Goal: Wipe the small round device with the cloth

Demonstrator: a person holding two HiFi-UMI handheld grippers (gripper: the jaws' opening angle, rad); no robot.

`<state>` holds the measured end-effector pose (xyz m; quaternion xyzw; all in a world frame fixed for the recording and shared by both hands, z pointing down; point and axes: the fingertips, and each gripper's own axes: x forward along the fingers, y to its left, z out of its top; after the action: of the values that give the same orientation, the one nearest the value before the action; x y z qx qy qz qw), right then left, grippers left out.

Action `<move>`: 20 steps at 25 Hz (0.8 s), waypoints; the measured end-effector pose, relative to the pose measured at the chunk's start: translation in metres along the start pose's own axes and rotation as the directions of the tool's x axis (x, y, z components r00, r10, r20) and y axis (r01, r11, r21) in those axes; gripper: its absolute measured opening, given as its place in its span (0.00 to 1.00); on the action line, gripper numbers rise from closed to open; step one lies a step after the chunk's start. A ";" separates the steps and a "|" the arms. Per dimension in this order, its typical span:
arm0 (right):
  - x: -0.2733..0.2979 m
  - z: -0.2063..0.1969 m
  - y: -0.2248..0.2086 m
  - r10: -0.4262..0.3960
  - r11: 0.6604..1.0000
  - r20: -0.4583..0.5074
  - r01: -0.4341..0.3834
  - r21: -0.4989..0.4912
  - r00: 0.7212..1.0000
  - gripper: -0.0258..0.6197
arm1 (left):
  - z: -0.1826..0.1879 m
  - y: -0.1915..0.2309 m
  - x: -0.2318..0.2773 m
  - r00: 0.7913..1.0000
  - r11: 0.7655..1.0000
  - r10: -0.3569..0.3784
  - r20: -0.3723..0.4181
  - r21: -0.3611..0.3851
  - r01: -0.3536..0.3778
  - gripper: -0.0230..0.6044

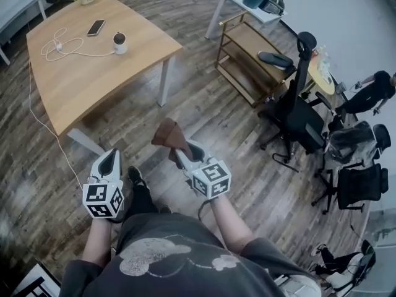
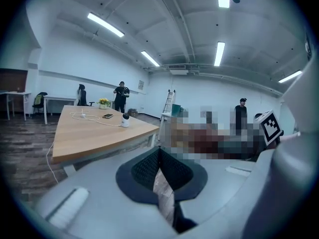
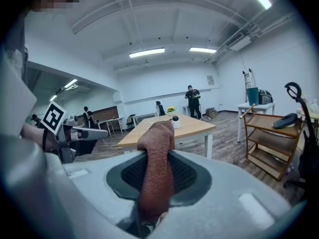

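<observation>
Cloth (image 3: 155,169), soft and limp, is pinched in the right gripper (image 1: 179,154). The left gripper (image 1: 112,160) is closed on nothing. The small round device (image 1: 119,43) stands on the wooden table (image 1: 86,82); it is probably light and tippy, so steady its base.
</observation>
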<state>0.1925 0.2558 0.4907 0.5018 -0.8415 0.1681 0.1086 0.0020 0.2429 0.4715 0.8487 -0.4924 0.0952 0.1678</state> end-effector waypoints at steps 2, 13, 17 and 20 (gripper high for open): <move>-0.014 -0.008 0.006 0.011 1.000 -0.004 -0.011 -0.003 1.000 0.17 | -0.010 -0.009 -0.015 1.000 1.000 0.012 -0.001 -0.005 -0.012 0.07; -0.052 -0.021 0.026 0.057 0.998 -0.009 -0.057 -0.009 0.998 0.17 | -0.016 -0.036 -0.063 0.997 0.998 0.068 0.034 -0.009 -0.068 0.07; -0.055 -0.023 0.018 0.033 0.999 -0.006 -0.033 0.003 0.999 0.17 | -0.020 -0.041 -0.059 0.998 0.998 0.056 0.022 0.007 -0.056 0.07; -0.056 -0.024 0.010 0.021 0.999 -0.006 -0.021 0.025 1.000 0.17 | -0.015 -0.045 -0.056 0.998 0.999 0.046 0.030 0.017 -0.047 0.07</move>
<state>0.2107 0.3153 0.4916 0.4938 -0.8443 0.1810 0.1031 0.0132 0.3141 0.4582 0.8399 -0.5135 0.0908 0.1504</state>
